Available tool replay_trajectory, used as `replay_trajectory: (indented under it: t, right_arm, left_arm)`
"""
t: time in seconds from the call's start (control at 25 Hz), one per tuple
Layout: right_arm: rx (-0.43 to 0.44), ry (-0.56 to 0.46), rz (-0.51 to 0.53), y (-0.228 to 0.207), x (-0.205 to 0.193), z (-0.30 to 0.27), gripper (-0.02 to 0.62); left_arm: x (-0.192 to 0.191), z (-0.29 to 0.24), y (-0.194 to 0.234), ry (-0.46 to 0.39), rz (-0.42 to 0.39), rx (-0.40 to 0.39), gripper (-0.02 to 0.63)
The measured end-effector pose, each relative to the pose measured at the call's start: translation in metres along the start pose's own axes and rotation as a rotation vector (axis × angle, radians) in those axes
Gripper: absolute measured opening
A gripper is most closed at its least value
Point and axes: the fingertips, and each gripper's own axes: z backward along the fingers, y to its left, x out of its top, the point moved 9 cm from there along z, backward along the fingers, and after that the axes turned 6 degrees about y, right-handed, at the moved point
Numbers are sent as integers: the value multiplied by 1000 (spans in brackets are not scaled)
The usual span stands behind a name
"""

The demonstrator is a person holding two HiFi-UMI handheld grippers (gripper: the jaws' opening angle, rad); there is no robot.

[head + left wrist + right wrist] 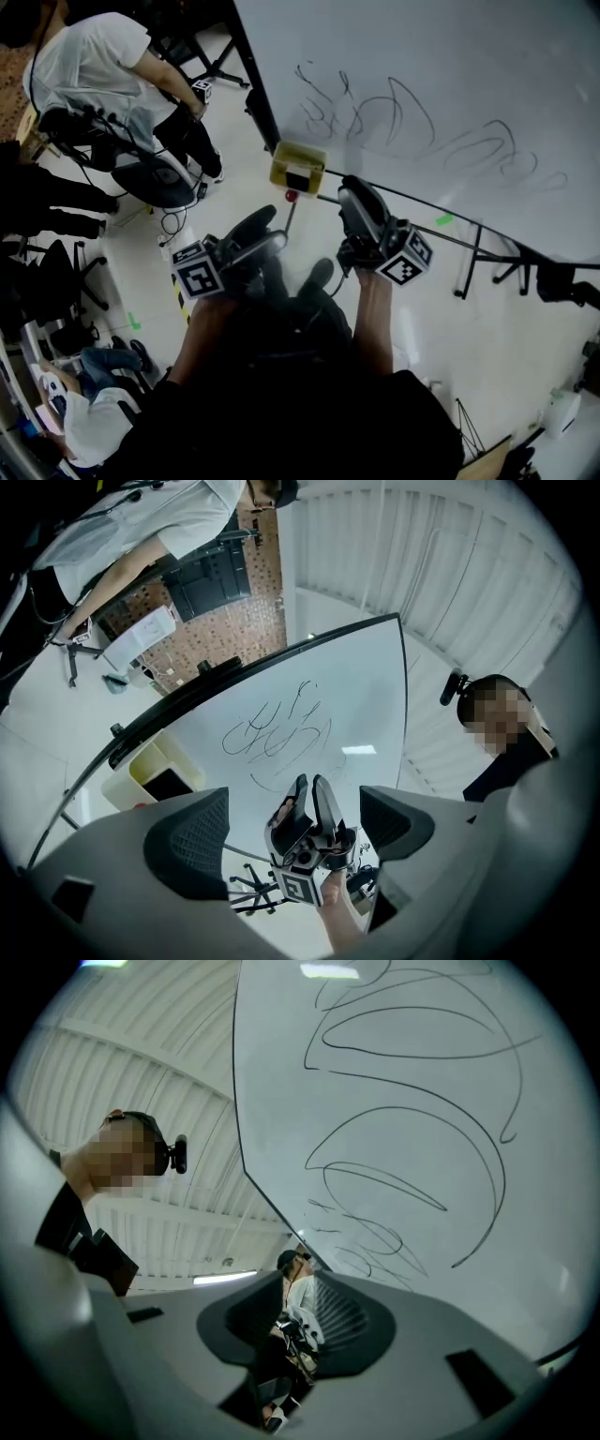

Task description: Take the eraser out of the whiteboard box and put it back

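A yellow whiteboard box hangs at the lower left edge of the scribbled whiteboard, with the black eraser lying inside it. The left gripper view shows the box and eraser at left. My left gripper is below and left of the box, its jaws wide open and empty. My right gripper is just right of the box, a short way off. Its jaws stand nearly together with a narrow gap, nothing between them.
A small red item sits just under the box. A person in a white shirt stands at the upper left beside an office chair. The board's stand legs spread over the floor at right.
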Motion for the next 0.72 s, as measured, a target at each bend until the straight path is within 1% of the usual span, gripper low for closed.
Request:
replay_trajectory:
  t: [0.12, 0.28, 0.4, 0.52, 0.72]
  right_arm:
    - [-15, 6, 27, 14, -4, -3, 123]
    - [-39, 12, 62, 39, -15, -7, 123]
    - [-69, 8, 97, 64, -28, -13, 123]
    - [-117, 11, 112, 93, -50, -17, 123]
    - [-188, 31, 115, 150, -108, -25, 123]
  left_arm:
    - [-2, 10, -2, 8, 0, -26, 428]
    - [0, 28, -10, 15, 4, -90, 428]
    - [-1, 51, -13, 22, 15, -137, 428]
    - [-3, 83, -14, 17, 30, -181, 428]
    - [-12, 153, -16, 5, 57, -226, 428]
